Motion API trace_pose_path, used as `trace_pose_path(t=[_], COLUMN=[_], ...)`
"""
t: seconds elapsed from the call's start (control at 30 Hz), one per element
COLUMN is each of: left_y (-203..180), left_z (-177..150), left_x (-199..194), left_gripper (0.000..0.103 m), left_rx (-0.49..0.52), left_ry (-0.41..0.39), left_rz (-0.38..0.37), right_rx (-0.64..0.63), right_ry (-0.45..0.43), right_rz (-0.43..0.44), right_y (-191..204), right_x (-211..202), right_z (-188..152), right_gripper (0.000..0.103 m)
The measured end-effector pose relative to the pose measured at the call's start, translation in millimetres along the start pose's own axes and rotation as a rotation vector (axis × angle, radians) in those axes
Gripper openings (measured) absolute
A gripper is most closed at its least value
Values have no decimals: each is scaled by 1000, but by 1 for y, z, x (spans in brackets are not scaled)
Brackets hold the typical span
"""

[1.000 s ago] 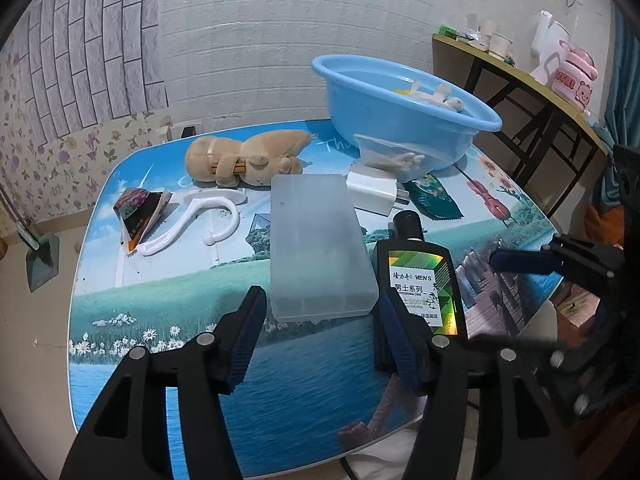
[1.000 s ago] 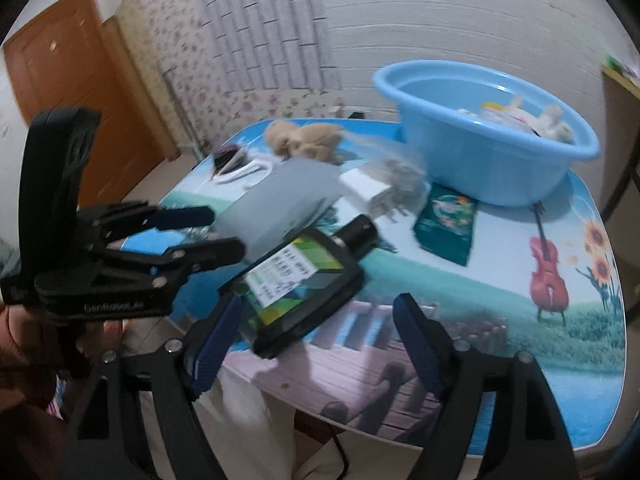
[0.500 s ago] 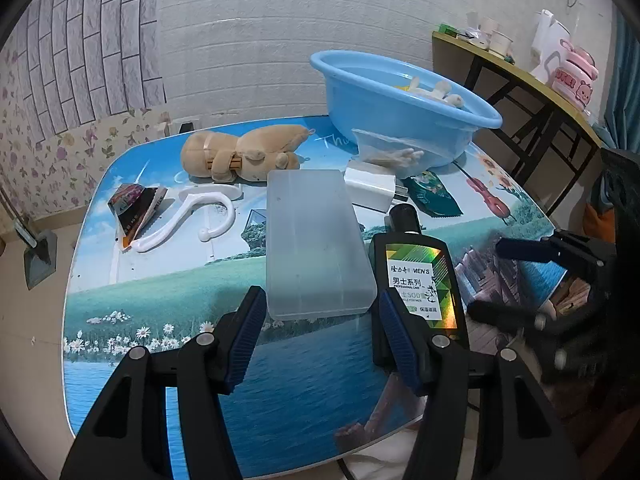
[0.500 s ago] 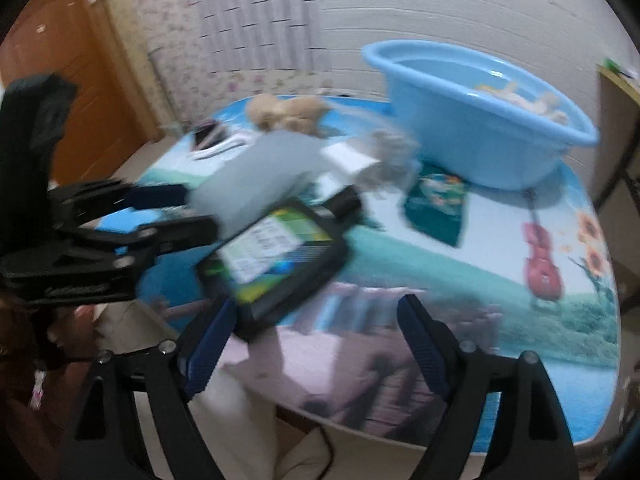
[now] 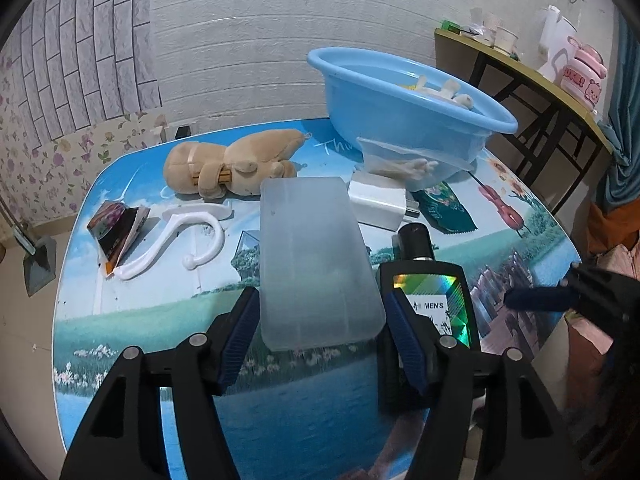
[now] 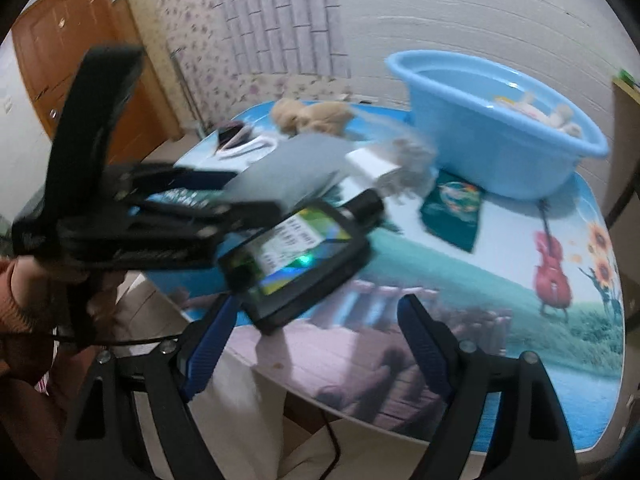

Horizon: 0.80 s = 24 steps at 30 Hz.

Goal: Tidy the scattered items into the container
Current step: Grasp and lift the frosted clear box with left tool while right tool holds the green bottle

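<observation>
Left gripper (image 5: 318, 330) spread, fingers either side of the near end of the frosted plastic box (image 5: 316, 260), which lies flat on the table (image 5: 132, 320). Black bottle (image 5: 430, 300) just right of the box. Right gripper (image 6: 316, 344) spread, empty, bottle just ahead. Blue basin (image 5: 404, 108) at far edge

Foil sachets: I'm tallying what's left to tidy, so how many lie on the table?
2: a dark green sachet near the blue basin, and a dark sachet at the left edge. More may be hidden.
</observation>
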<state>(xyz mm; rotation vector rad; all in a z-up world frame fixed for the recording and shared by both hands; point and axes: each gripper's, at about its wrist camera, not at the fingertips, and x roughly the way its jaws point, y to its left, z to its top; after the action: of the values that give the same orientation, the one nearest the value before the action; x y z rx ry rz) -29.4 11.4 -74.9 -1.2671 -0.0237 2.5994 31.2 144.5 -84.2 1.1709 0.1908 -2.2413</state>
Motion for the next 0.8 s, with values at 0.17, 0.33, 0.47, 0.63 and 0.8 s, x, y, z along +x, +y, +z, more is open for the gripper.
trace_pose_path(t=[0.17, 0.33, 0.47, 0.63, 0.8], left_y=[1, 2, 4, 5, 5], left_z=[-2, -6, -10, -18, -27], left_x=[-1, -5, -9, -16, -25], left_gripper=[62, 62, 62, 62, 62], left_rx=[13, 15, 13, 20, 27], left_ry=[-8, -8, -4, 2, 14], left_rz=[-2, -4, -4, -6, -9], right_rx=[-4, 61, 101, 196, 118], right_ry=[20, 22, -7, -25, -39], right_rz=[-39, -45, -80, -112, -65], right_y=[3, -10, -24, -49, -29], right_x=[7, 5, -5, -12, -15], right_z=[0, 2, 1, 1, 4], right_gripper=[84, 84, 84, 84, 84])
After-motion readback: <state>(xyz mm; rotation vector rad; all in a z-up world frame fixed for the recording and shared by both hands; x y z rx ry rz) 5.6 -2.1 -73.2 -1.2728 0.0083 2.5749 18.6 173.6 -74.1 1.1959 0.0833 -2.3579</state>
